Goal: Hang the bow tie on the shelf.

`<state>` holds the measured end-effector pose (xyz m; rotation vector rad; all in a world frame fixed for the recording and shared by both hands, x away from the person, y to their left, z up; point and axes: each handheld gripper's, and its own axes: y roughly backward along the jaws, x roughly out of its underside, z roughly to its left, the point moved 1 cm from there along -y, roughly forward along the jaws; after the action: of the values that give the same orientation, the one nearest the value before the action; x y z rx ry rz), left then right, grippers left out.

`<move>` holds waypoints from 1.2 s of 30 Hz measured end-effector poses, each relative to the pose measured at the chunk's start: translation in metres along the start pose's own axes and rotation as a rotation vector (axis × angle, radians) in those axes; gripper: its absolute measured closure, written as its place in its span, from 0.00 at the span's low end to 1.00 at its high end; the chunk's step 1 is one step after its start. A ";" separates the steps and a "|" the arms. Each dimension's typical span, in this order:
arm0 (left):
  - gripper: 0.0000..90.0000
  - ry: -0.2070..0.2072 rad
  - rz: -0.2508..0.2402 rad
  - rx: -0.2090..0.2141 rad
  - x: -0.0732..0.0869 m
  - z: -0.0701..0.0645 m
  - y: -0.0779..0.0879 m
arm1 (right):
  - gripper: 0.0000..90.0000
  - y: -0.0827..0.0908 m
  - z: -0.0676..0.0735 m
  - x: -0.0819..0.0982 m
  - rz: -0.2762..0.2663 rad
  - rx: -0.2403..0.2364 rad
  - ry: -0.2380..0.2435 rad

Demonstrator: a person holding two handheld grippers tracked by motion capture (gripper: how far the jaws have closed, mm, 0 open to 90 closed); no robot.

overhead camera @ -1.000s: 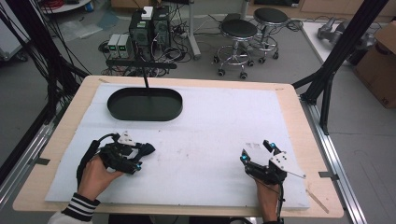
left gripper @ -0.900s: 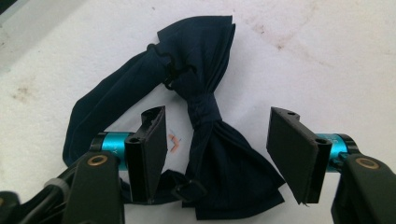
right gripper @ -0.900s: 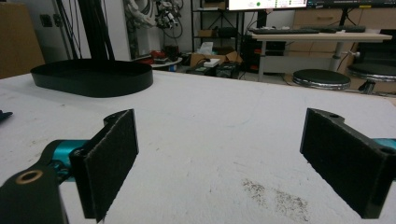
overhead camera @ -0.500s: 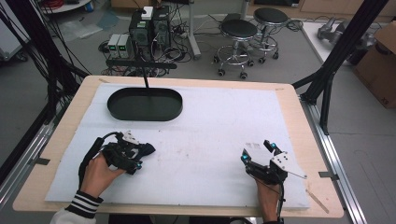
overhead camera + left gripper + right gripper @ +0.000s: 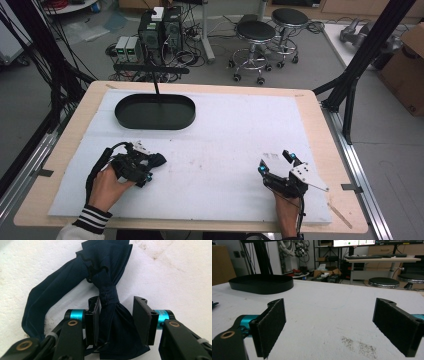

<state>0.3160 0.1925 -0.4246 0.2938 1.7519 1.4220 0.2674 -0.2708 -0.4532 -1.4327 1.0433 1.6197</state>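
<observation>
Left gripper point(image 5: 117, 320) jaws spread, straddling navy bow tie point(image 5: 110, 290) on white mat point(image 5: 225, 150), near of black oval tray point(image 5: 155, 111). Right gripper point(image 5: 276, 162) spread wide, empty; high view hides the bow tie's knot.

Two hand-held grippers, mostly black. Left gripper point(image 5: 150, 170), lower left of the high view: black linkage frame, small white plate on top, looping black cable point(image 5: 95, 167); turquoise collars and brass-coloured pivot pins behind flat black pads point(image 5: 141, 320) in the left gripper view, lower half. Right gripper point(image 5: 276, 162), lower right of the high view: grey three-cornered plate point(image 5: 307, 176) with dark screw dots, turquoise tips; coarse, felt-like pads point(image 5: 270, 326) in the right gripper view. Striped black-and-white cuff point(image 5: 93, 219) on a pale sleeve, bottom left of the high view.
</observation>
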 end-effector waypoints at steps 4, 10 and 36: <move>0.71 0.004 -0.008 -0.012 0.001 -0.001 0.001 | 0.12 0.000 0.000 0.000 0.000 0.000 0.000; 0.80 0.007 -0.020 -0.018 0.002 -0.001 0.002 | 0.12 0.000 0.000 0.000 -0.001 0.000 0.000; 0.83 -0.050 -0.249 -0.067 0.011 0.004 0.025 | 0.12 0.000 0.000 0.000 -0.004 -0.003 0.003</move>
<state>0.3044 0.2098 -0.4075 0.0710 1.6345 1.2789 0.2676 -0.2708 -0.4532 -1.4388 1.0399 1.6169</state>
